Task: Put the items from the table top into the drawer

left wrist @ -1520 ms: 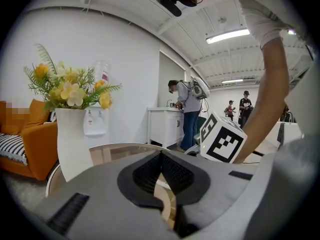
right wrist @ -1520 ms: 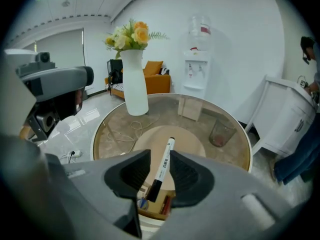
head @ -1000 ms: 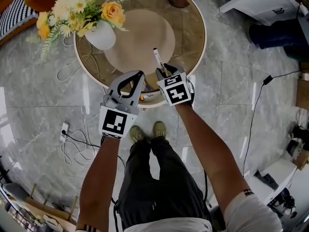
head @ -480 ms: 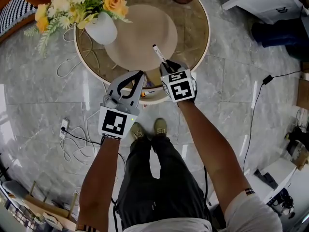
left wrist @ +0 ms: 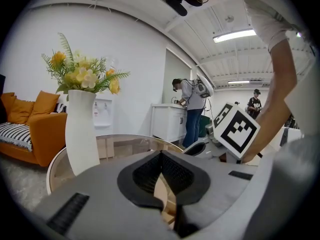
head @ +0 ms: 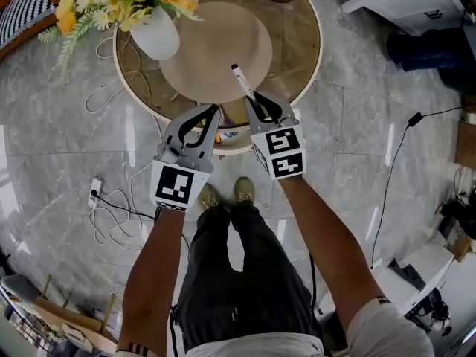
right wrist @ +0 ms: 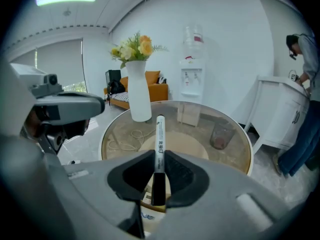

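Marker (right wrist: 159,144) is sitting clenched between the right gripper's (head: 262,104) fingers (right wrist: 135,176) above the round desk (head: 305,36); the left gripper's (head: 210,111) fingers (left wrist: 145,172) are pressing together.

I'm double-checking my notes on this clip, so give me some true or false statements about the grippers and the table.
1. The right gripper is clamped on a marker. True.
2. The left gripper holds the vase. False: its jaws are together and empty; the white vase stands on the table.
3. The vase holds flowers. True.
4. The marker lies flat on the round glass table. False: it sticks out from the right gripper's jaws.
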The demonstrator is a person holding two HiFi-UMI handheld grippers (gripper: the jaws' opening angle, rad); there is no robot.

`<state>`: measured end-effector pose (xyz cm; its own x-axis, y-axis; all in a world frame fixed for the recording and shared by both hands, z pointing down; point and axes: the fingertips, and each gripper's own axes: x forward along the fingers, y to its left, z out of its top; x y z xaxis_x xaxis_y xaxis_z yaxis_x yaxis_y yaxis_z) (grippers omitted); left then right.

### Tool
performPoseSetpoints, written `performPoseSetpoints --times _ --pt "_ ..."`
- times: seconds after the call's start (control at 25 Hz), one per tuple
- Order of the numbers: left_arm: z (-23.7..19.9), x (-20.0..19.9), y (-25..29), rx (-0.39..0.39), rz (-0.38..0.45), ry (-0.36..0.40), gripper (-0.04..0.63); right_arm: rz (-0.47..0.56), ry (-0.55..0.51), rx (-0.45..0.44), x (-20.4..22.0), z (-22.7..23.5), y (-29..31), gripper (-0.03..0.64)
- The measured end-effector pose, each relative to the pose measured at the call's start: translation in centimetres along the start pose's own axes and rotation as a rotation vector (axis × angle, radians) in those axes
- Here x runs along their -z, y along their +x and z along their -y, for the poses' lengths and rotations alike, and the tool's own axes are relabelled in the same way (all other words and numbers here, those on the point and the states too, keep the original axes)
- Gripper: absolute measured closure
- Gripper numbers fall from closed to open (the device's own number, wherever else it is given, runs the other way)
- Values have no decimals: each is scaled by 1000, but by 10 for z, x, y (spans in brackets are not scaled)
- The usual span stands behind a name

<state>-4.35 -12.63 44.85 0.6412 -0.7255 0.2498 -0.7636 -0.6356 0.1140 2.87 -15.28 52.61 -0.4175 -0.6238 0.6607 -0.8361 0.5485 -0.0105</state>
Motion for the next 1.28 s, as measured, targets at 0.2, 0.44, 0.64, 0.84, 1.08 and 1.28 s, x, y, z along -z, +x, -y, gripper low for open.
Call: performPoseSetpoints --times 0.2,0.44,0.64,0.84,1.08,1.28 --pt "8 -3 -10 -20 7 -24 595 69 36 -14 -10 -18 -30 552" --pt "25 -8 -33 -43 27 -33 595 132 31 -46 -7 -44 -69 552" --pt "38 -6 -56 -82 36 -57 595 149 15 -74 4 -63 -96 552" --pt "55 8 -75 -100 22 -72 595 148 11 -87 23 -73 -116 552" --pt "72 32 -90 -110 -4 -89 595 133 -13 -118 54 -85 -129 552" --pt "78 45 -93 -118 -22 -92 595 106 -21 -141 81 -92 -132 552"
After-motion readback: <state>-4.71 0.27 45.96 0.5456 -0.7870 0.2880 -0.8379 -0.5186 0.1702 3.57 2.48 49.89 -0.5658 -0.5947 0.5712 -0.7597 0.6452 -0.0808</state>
